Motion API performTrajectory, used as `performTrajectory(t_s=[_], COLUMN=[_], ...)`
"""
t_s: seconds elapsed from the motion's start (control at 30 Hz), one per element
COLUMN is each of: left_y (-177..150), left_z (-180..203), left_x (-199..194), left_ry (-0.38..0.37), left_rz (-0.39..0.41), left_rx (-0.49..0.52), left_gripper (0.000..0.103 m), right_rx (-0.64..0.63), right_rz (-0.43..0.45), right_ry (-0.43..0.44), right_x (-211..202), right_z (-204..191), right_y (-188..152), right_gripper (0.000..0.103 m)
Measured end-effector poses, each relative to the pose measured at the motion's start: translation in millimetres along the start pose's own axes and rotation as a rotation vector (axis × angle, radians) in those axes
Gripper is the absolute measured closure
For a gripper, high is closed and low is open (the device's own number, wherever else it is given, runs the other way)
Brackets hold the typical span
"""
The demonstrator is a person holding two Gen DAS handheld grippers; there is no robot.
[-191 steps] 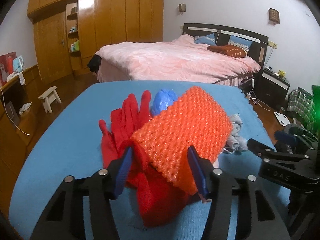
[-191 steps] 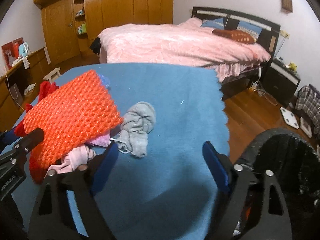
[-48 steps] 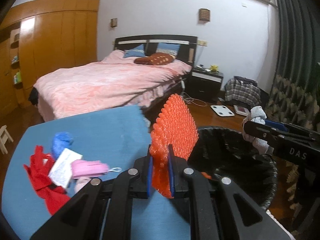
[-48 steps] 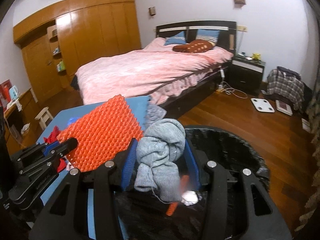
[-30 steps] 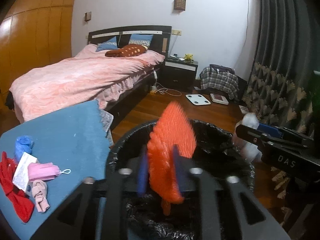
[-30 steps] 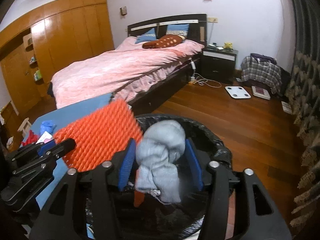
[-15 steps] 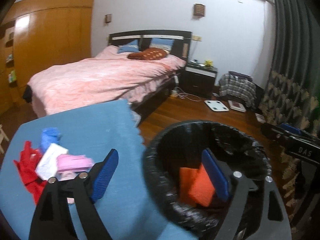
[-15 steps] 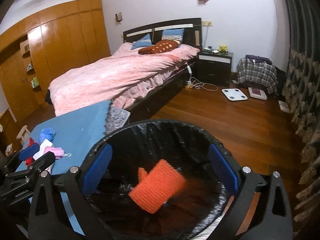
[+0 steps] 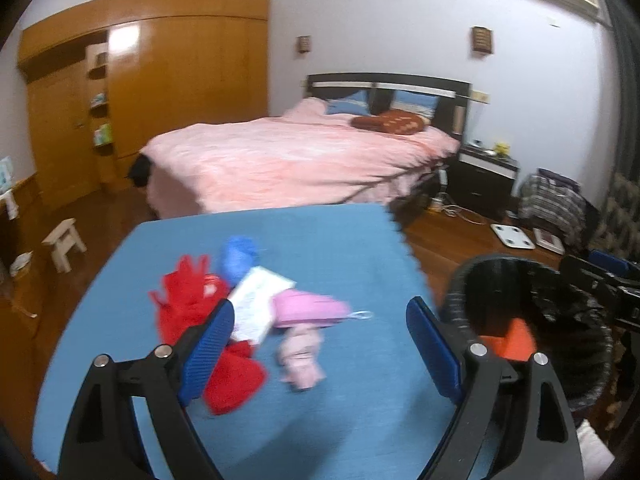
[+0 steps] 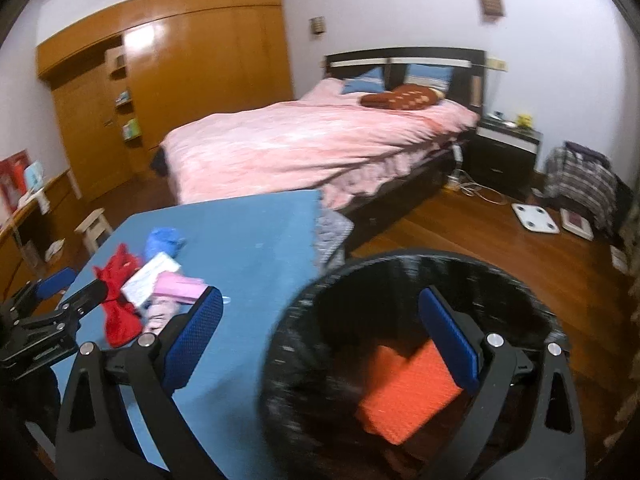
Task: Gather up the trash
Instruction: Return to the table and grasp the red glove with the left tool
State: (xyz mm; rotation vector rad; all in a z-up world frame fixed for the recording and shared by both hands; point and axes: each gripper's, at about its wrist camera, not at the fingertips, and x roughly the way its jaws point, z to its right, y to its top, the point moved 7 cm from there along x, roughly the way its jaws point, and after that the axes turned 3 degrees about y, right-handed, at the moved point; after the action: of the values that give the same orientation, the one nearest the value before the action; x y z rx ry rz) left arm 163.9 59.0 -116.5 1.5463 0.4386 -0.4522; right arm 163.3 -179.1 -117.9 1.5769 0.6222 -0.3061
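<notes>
Hand-held gripper, left view: the left hand-held gripper point(image 9: 320, 344) is spread wide with nothing between its blue pads, pointing over the pile on the blue surface point(image 9: 328, 240).
Trash left, left view: a red glove point(image 9: 188, 292), a blue wad point(image 9: 238, 258), a white paper packet point(image 9: 258, 300), a pink face mask point(image 9: 310, 312) and a pale pink cloth point(image 9: 304, 360) lie bunched together, touching or overlapping.
Bin, left view: the black-lined trash bin point(image 9: 472, 280) stands just beside the surface's right edge, with an orange sheet point(image 9: 516, 338) showing inside.
Hand-held gripper, right view: the right hand-held gripper point(image 10: 320, 336) is released too and empty, hanging over the near rim of the trash bin point(image 10: 304, 308).
Bin contents, right view: the orange sheet point(image 10: 412, 392) rests low in the bin; anything else in there is too dark to tell.
Other tool, right view: the left hand-held gripper point(image 10: 56, 296) shows at the left edge, near the red glove point(image 10: 118, 304).
Step in hand: by my reading, both tools are empty after a drop and the return to the pile is under way.
Next move: likely each tool closes on one item; the mask and the cloth lie nearest, and soft, overlapping pieces may drag a neighbour along.
Surface: blue cloth cover with a zigzag edge, most of it bare.
Room: a bedroom with a pink-covered bed point(image 9: 304, 156), a wooden wardrobe point(image 9: 168, 80), a small stool point(image 9: 64, 240) and a wooden floor point(image 10: 480, 232).
</notes>
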Motion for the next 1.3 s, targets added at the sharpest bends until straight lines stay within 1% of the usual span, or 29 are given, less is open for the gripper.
performTrajectory(t_s=[0.17, 0.4, 0.5, 0.6, 0.8, 0.9, 0.93, 0.97, 1.03, 1.07, 1.13, 1.17, 1.2, 1.3], left_y=[-12, -33, -42, -49, -60, -64, -65, -67, -69, -69, -71, -71, -71, -71], left_z=[-38, -72, -81, -89, -94, -91, -90, -89, -86, -84, -81, -80, -79, -81], left_x=[5, 19, 26, 35, 55, 68, 73, 77, 82, 85, 88, 89, 89, 87], left_ry=[0.068, 0.138, 0.150, 0.154, 0.138, 0.123, 0.117, 0.111, 0.104, 0.099, 0.086, 0.082, 0.079, 0.078], left_rz=[-0.018, -0.054, -0.077, -0.097, -0.135, -0.162, -0.173, -0.185, -0.199, -0.203, -0.212, -0.213, -0.213, -0.206], left_rx=[-0.034, -0.035, -0.046, -0.057, -0.078, -0.083, -0.087, -0.090, -0.095, -0.093, -0.086, -0.084, -0.083, -0.093], left_gripper=[0.017, 0.017, 0.017, 0.019, 0.024, 0.032, 0.038, 0.041, 0.053, 0.057, 0.077, 0.081, 0.088, 0.094], right_rx=[-0.057, -0.077, -0.111, -0.116, -0.120, -0.128, -0.130, -0.132, -0.131, -0.129, -0.131, -0.135, -0.139, -0.142], right_rz=[-0.007, -0.053, -0.078, -0.112, -0.144, -0.148, -0.149, -0.152, -0.157, -0.160, -0.165, -0.166, -0.167, -0.177], right_ry=[0.063, 0.114, 0.095, 0.086, 0.080, 0.075, 0.074, 0.074, 0.074, 0.076, 0.081, 0.083, 0.085, 0.096], right_x=[23, 62, 81, 97, 111, 114, 114, 116, 118, 119, 122, 123, 124, 128], right_z=[-44, -84, -94, -98, -99, -98, -97, -97, -98, -100, -101, -103, -105, -112], right_y=[2, -7, -16, -27, -38, -39, -39, -40, -40, -41, -41, -42, -43, -46], right_gripper=[0.007, 0.007, 0.007, 0.007, 0.007, 0.007, 0.007, 0.007, 0.007, 0.007, 0.007, 0.007, 0.007, 0.007])
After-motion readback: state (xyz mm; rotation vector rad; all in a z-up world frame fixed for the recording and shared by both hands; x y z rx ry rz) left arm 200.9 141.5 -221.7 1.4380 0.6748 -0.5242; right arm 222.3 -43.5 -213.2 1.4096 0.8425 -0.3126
